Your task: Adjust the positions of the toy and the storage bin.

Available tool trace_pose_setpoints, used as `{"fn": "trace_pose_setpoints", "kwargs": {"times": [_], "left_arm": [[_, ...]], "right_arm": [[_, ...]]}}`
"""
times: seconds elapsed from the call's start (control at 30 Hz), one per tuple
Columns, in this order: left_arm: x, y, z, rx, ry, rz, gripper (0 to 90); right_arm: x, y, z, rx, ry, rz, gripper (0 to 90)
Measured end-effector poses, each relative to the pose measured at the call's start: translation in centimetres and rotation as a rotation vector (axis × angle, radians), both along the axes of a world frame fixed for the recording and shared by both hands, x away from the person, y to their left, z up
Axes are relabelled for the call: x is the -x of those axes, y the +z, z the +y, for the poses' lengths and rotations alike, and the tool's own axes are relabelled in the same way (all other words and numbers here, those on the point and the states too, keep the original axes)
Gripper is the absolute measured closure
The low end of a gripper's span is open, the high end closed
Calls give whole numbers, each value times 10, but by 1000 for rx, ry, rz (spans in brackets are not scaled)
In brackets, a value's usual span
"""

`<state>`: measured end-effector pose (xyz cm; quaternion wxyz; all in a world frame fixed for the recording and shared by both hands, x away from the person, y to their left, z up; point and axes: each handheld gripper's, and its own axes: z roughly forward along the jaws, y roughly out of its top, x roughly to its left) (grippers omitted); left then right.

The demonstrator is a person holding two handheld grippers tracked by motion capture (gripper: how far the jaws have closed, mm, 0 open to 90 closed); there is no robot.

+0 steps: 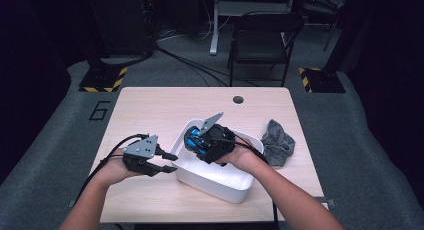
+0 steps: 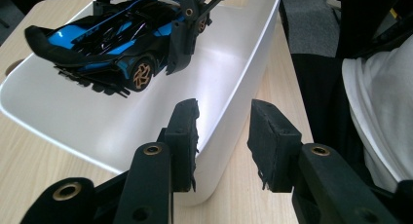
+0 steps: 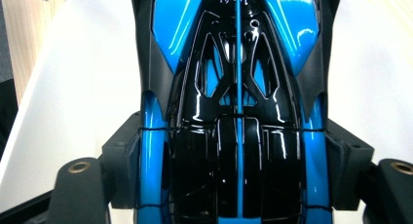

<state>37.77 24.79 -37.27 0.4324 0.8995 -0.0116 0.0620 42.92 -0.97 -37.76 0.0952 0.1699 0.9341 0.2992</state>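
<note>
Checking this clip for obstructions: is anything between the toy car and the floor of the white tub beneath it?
Nothing visible. The right tool is shut on the blue and black toy car, holding it above the white tub, whose floor under the car looks bare. The left tool stands open outside the tub's near wall.

Tub [image 1: 215, 182] set on table [image 1: 150, 110], right of centre, long axis running from 10 o'clock to 4 o'clock. Toy car [image 1: 196, 139] held inside the tub's far end, above its floor, between the pads of right gripper [image 1: 202, 140]. Left gripper [image 1: 169, 162] at 9 o'clock of the tub, just beside its near-left wall, jaws apart with the rim between them. Cloth [image 1: 277, 142] at 3 o'clock of the tub, near the table's right edge. Chair [image 1: 262, 40] on the floor at 12 o'clock, beyond the table.
</note>
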Motion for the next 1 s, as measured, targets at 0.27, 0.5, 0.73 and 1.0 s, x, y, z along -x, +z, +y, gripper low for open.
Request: {"fn": "trace_pose_setpoints", "kwargs": {"times": [0.27,0.5,0.73,1.0], "left_arm": [[3,-9,9,9,32,11,608],[4,-17,13,9,47,27,590],[5,-21,19,39,80,25,540],[4,-32,23,60,96,46,507]], "right_arm": [[2,-6,8,21,17,5,262],[4,-9,13,29,29,12,261],[5,-12,16,48,40,13,262],[8,-15,15,60,39,28,261]]}}
